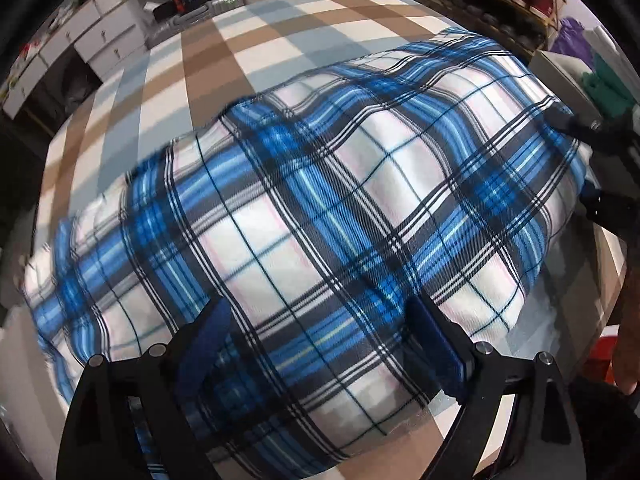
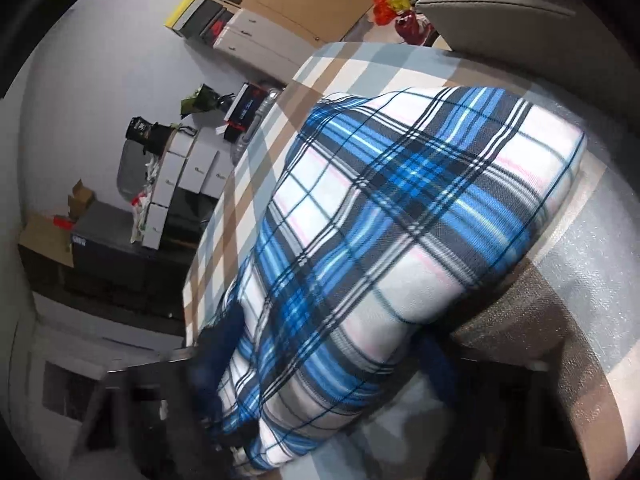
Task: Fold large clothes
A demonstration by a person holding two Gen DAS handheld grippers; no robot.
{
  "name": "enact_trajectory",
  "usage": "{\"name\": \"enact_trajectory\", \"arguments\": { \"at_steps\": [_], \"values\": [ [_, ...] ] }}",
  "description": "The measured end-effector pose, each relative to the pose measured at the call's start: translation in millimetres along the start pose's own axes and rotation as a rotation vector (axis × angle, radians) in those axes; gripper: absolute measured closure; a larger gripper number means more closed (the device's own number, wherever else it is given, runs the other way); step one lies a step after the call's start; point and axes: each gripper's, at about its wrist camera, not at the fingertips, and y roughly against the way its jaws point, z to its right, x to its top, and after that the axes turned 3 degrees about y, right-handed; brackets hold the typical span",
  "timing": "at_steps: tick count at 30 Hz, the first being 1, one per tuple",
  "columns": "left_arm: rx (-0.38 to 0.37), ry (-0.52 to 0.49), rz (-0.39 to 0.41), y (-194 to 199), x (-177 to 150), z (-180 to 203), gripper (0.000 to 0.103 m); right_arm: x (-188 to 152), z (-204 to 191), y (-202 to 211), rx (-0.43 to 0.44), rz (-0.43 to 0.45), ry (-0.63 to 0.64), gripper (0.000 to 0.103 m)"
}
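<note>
Folding calls for two anchored corners, so your right gripper [image 2: 320, 368] has its jaws half closed around the near edge of the plaid cloth [image 1: 320, 208], while your left gripper [image 1: 316, 344] hangs wide open, empty, above it. The soft, thick fleece lies doubled on the checked worktop [image 1: 256, 32].

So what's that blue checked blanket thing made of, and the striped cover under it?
The blue plaid cloth looks like soft woven or fleecy fabric: matte, with a fine diagonal weave and puffy folds. The brown and grey checked cover under it looks like smooth plastic-coated cloth, since it shines slightly near the edge; I can't be sure.
</note>
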Motion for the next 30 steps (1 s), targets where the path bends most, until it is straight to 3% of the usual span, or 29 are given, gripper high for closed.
{"name": "enact_trajectory", "arguments": {
  "at_steps": [2, 5, 7, 9, 11, 14, 19, 20, 22, 23, 26, 30],
  "values": [
    [-0.016, 0.009, 0.011, -1.2, -0.3, 3.2, 0.014, 0.9, 6.8, 8.3, 0.060, 0.012, -0.022, 0.074],
    [-0.037, -0.010, 0.015, -2.1, -1.8, 9.1, 0.014, 1.7, 10.9, 24.9, 0.236, 0.027, -0.045, 0.076],
    [-0.047, -0.027, 0.015, -3.4, 0.7, 14.5, 0.014, 1.0, 10.6, 27.9, 0.303, 0.022, -0.044, 0.070],
    [-0.058, -0.038, 0.026, -3.4, -2.8, 13.8, 0.014, 1.2, 14.3, 25.0, 0.338, 0.014, -0.077, 0.045],
    [-0.067, -0.040, 0.040, 3.0, -10.3, 16.3, 0.014, 1.7, 20.1, 19.5, 0.304, 0.011, -0.119, 0.036],
    [-0.074, -0.045, 0.057, 8.2, -17.8, 17.6, 0.014, 2.5, 23.4, 10.3, 0.232, -0.002, -0.145, 0.036],
    [-0.089, -0.047, 0.079, 11.2, -23.3, 17.5, 0.014, 8.0, 12.6, -3.3, 0.066, 0.005, -0.076, 0.036],
    [-0.091, -0.050, 0.082, 13.0, -25.8, 18.0, 0.014, 9.3, 11.5, -2.9, 0.050, 0.015, -0.064, 0.039],
    [-0.106, -0.049, 0.081, 9.8, -21.9, 16.1, 0.014, 11.1, 6.7, -2.1, 0.024, 0.025, -0.036, 0.061],
    [-0.112, -0.049, 0.081, 9.4, -20.7, 15.5, 0.014, 12.6, 3.9, 0.0, -0.003, 0.038, 0.003, 0.080],
    [-0.129, -0.064, 0.089, 7.5, -16.5, 16.5, 0.014, 12.9, -9.4, 9.3, -0.055, 0.071, 0.100, 0.089],
    [-0.157, -0.084, 0.098, 4.5, -5.8, 31.3, 0.014, 13.0, -42.6, 29.4, -0.180, 0.141, 0.340, 0.093]
  ]
}}
